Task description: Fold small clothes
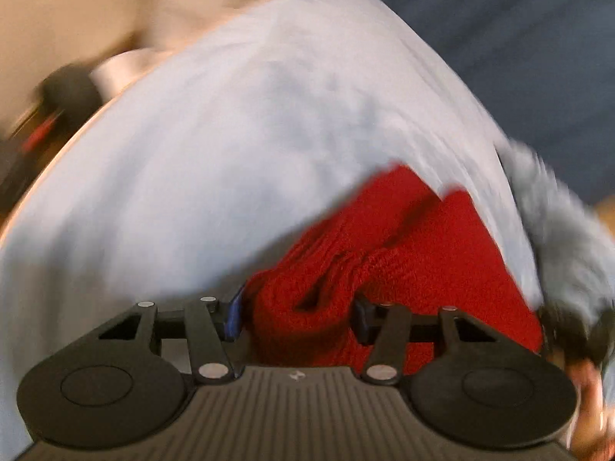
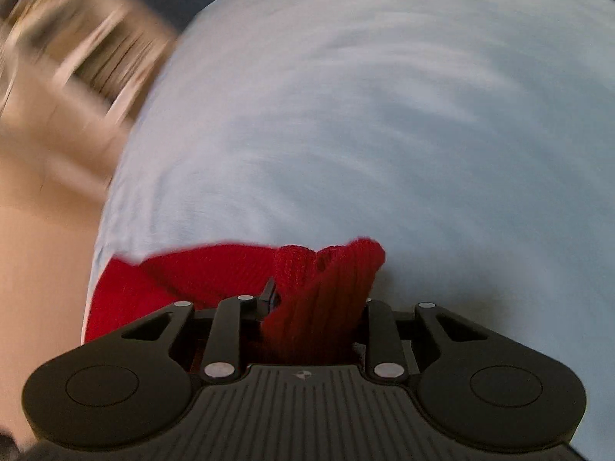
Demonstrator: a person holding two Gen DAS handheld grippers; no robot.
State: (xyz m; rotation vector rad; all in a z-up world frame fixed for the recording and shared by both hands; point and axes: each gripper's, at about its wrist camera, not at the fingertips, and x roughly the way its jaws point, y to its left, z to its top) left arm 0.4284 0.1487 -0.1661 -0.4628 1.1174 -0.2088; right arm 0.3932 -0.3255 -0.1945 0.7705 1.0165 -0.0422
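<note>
A red knitted garment (image 1: 403, 242) lies bunched on a pale blue cloth (image 1: 215, 161). My left gripper (image 1: 298, 313) is shut on a thick fold of the red knit, which fills the gap between its fingers. In the right wrist view the same red garment (image 2: 215, 269) stretches to the left over the pale blue cloth (image 2: 365, 123). My right gripper (image 2: 317, 307) is shut on a ribbed red edge that sticks up between its fingers. Both views are blurred by motion.
A grey fluffy item (image 1: 561, 223) lies at the right edge of the cloth. A dark blue surface (image 1: 530, 38) lies beyond it. Beige surface (image 2: 42, 238) shows left of the cloth. A dark object with red parts (image 1: 50, 115) sits at far left.
</note>
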